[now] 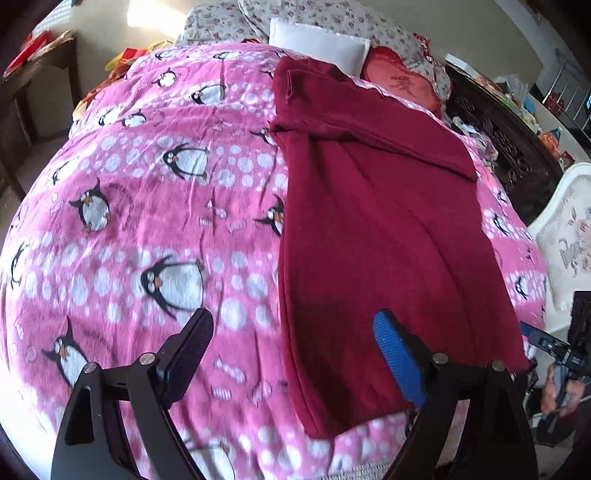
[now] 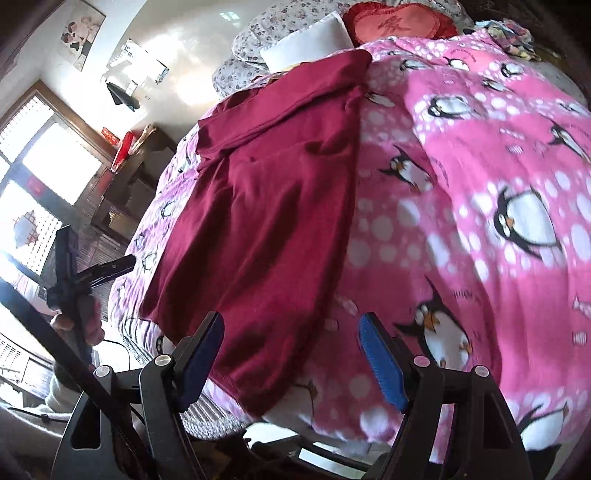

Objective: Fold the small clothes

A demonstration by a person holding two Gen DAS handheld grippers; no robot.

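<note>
A dark red garment point(image 1: 369, 229) lies lengthwise on the pink penguin blanket point(image 1: 147, 221), with a fold across its far end. My left gripper point(image 1: 291, 350) hovers open over the garment's near left edge. Its black finger is over the blanket and its blue pad over the cloth, and nothing is pinched. In the right wrist view the same garment point(image 2: 258, 206) runs up the left half of the bed. My right gripper point(image 2: 291, 354) stands open above the garment's near right corner, gripping nothing. A hand holds each gripper, as the opposite view shows: the right gripper point(image 1: 535, 336) and the left gripper point(image 2: 110, 267).
A white pillow point(image 1: 317, 44), floral pillows point(image 1: 332, 18) and a red heart cushion point(image 1: 402, 81) sit at the head of the bed. Dark carved furniture point(image 1: 509, 147) and a white carved panel point(image 1: 569, 240) flank the right side. A dark desk point(image 2: 136, 170) stands below a bright window.
</note>
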